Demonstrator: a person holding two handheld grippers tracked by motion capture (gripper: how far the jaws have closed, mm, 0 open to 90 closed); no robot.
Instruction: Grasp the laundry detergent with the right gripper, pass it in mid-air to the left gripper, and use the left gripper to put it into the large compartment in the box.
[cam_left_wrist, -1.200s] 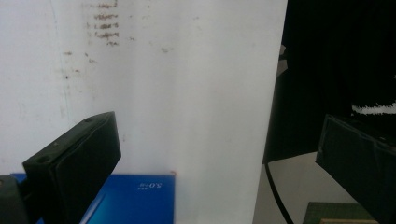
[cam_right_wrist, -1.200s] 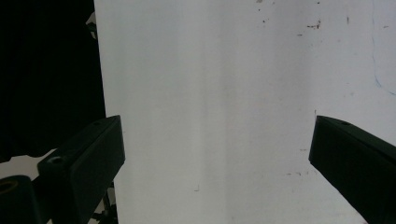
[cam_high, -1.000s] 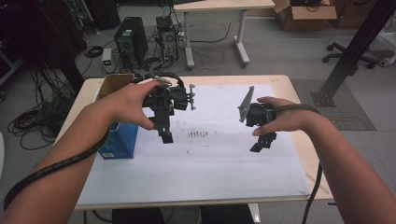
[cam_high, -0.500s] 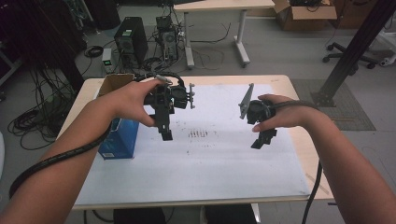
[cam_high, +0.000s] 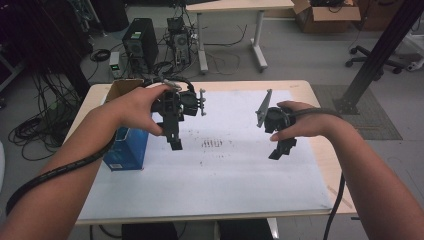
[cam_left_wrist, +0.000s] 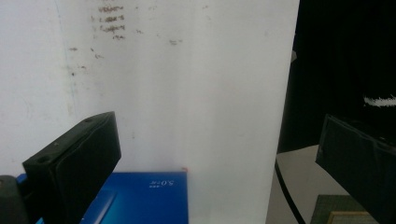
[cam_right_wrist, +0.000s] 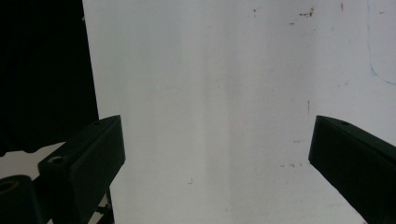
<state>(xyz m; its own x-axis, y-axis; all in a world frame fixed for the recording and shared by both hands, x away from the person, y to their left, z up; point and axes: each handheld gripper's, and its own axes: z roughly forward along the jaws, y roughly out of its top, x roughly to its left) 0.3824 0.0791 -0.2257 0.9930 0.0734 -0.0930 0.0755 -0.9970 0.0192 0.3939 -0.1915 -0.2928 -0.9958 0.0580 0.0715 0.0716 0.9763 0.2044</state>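
Grey concrete floor surrounds a light wooden table (cam_high: 320, 105) covered by a large white paper sheet (cam_high: 225, 175) carrying small dark marks near its centre.

Blue rectangular cardboard box (cam_high: 125, 150): stands on the sheet's left edge, at 9 o'clock from the table centre. Its open brown flap (cam_high: 120, 89) points toward 12 o'clock. In the left gripper view, the box's blue top (cam_left_wrist: 140, 198) lies at 6 o'clock, just beyond the left jaw.

Left black hand-held gripper (cam_high: 175, 142): held above the sheet, just beside the box at its 3 o'clock side, jaws pointing down toward the paper. The left gripper view shows the two jaws set wide apart with nothing between them.

Right black hand-held gripper (cam_high: 280, 150): held above the sheet at 3 o'clock from the table centre, well apart from the box and from the left gripper. The right gripper view shows its jaws spread wide over bare white paper, gripping nothing. A grey three-cornered plate (cam_high: 263, 109) stands on its top.

Background, 12 o'clock: black computer tower (cam_high: 138, 46) on the floor among loose cables, and a second light desk (cam_high: 235, 6).
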